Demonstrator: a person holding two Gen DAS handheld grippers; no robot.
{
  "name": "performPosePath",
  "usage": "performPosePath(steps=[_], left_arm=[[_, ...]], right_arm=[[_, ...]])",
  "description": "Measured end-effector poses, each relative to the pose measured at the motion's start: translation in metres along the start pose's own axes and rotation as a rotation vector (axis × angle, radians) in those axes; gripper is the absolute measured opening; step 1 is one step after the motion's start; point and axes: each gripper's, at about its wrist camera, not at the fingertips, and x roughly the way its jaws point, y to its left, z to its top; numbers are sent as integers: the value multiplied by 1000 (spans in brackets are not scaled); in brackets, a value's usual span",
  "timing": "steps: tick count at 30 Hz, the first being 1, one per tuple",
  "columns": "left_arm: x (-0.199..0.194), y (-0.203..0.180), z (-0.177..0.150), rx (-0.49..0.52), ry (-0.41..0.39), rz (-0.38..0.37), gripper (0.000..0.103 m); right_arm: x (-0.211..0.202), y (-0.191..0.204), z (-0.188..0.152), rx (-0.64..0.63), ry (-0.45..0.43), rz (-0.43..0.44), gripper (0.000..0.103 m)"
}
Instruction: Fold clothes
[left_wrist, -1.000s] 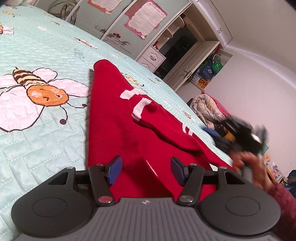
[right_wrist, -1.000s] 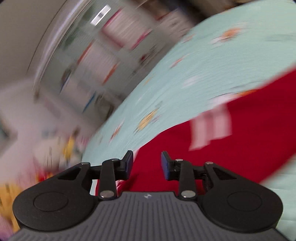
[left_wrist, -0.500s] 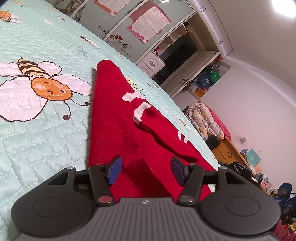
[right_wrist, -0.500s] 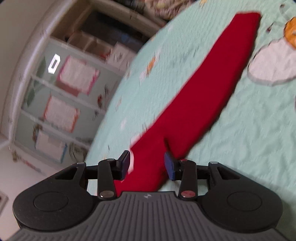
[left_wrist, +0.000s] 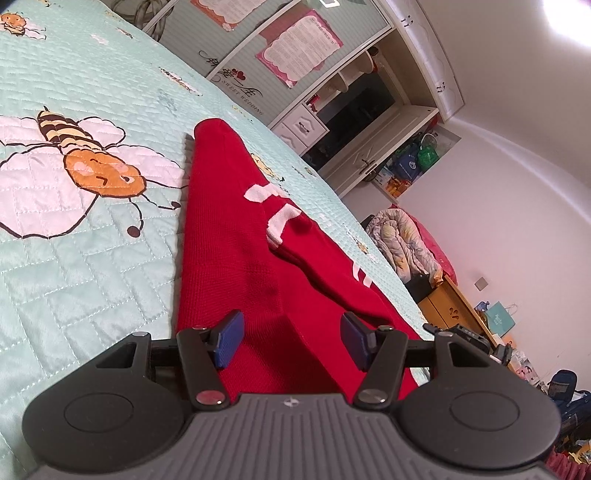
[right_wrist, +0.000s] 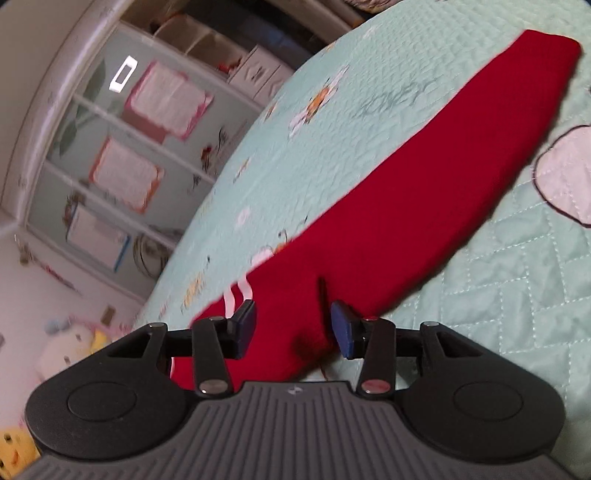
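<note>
A red sweater (left_wrist: 236, 236) with white stripes lies flat on the bed (left_wrist: 74, 258), which has a pale green quilt with a bee picture. The sweater is folded into a long narrow shape.

The left gripper (left_wrist: 291, 341) stands over the near end of the sweater. Its jaws are wide apart and the red cloth lies between and below them, but the blue pads (left_wrist: 229, 339) do not press on it.

The right gripper (right_wrist: 293, 328) is at the other near end of the sweater (right_wrist: 424, 206), which runs away in front of the jaws. These jaws have just been opening; now they stand partly open, with a raised fold of cloth between them, not pinched.
</note>
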Motion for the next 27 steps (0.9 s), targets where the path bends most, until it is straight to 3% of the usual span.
performPosePath(steps=[3, 10, 13, 15, 20, 22, 23, 27], left_arm=[[0, 0, 0, 0, 0, 0, 62], [-1, 0, 0, -1, 0, -1, 62], [-2, 0, -1, 0, 0, -1, 62], [-2, 0, -1, 1, 1, 0, 62], [-1, -3, 0, 7, 6, 12, 62], [0, -7, 1, 11, 14, 33, 62], [0, -10, 2, 13, 18, 45, 62], [-2, -23, 12, -49, 40, 92, 59]], right_arm=[[-1, -1, 4, 28, 9, -27, 45], [10, -14, 14, 114, 88, 59, 44], [10, -23, 19, 122, 90, 30, 29], [9, -26, 17, 149, 82, 39, 29], [20, -13, 15, 87, 156, 47, 27], [18, -11, 16, 66, 164, 37, 7], [16, -7, 15, 40, 163, 33, 6], [-17, 6, 13, -1, 63, 83, 5]])
